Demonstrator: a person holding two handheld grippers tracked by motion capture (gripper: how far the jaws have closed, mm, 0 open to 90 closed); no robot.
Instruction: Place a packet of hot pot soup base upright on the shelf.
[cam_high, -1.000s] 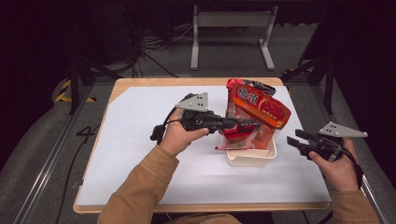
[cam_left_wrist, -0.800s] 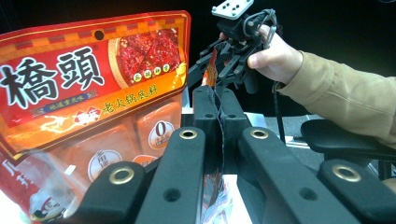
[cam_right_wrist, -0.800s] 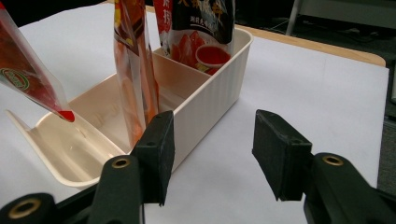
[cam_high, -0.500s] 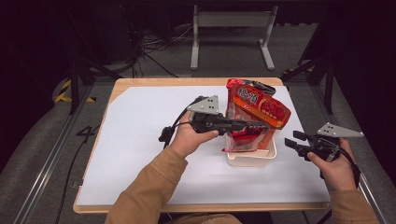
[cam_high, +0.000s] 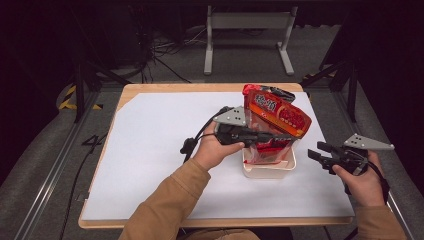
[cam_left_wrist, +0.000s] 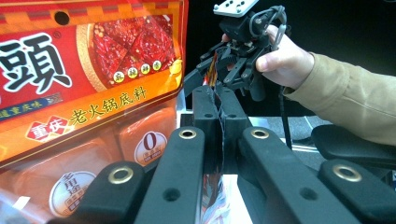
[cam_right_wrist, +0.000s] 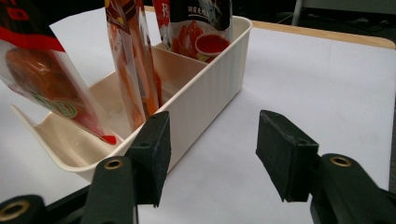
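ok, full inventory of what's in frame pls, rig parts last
table: 1, wooden edge with a white top sheet, centre of the high view
bin: 1, cream plastic with dividers, right of centre on the table
sauce packets: at least 3, red and orange, standing in the bin
metal frame: 1, grey, on the floor behind the table
left gripper: 1, black, fingers shut on the edge of a thin red packet in the bin
right gripper: 1, black, fingers open and empty, just been opening, beside the bin
sleeves: 2, tan, bottom of the high view
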